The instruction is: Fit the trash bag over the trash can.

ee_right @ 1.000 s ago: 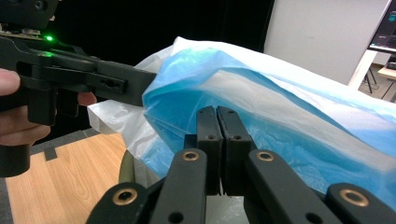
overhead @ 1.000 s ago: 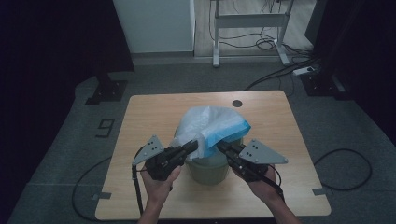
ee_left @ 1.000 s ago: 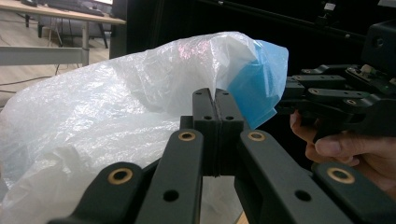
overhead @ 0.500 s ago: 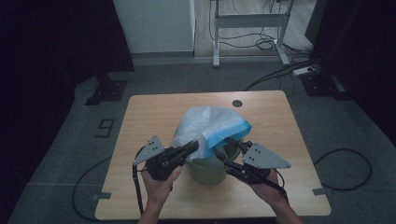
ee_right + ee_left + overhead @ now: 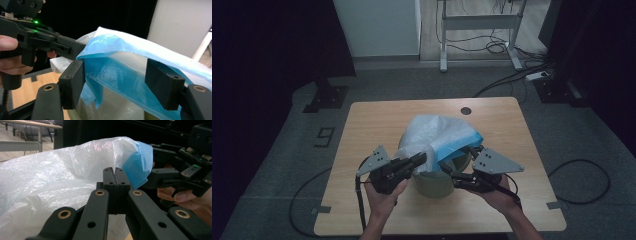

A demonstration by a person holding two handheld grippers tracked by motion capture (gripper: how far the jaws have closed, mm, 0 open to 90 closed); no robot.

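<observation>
A white translucent plastic bag [image 5: 432, 132] with a blue hem [image 5: 462, 145] billows out of a green bin [image 5: 437, 185] in the middle of the wooden table [image 5: 377, 120]. My left gripper [image 5: 422, 159] reaches in from the bin's left. Its jaws [image 5: 115, 173] are pressed together at the bag's [image 5: 62, 170] film, just left of the blue hem [image 5: 137, 167]. My right gripper [image 5: 451, 170] comes in from the right and stands open [image 5: 115, 77]. The blue hem [image 5: 112, 50] drapes between its pads [image 5: 73, 80], touching neither that I can see.
The bin stands near the table's front half, with bare wood around it. A round cable hole [image 5: 466, 110] sits at the table's far edge. Cables [image 5: 582, 175] lie on the floor to the right, and a desk frame [image 5: 477, 30] stands beyond.
My right gripper has sunk slightly and drawn back toward the bin's near right rim. The left gripper and the bag have hardly moved.
</observation>
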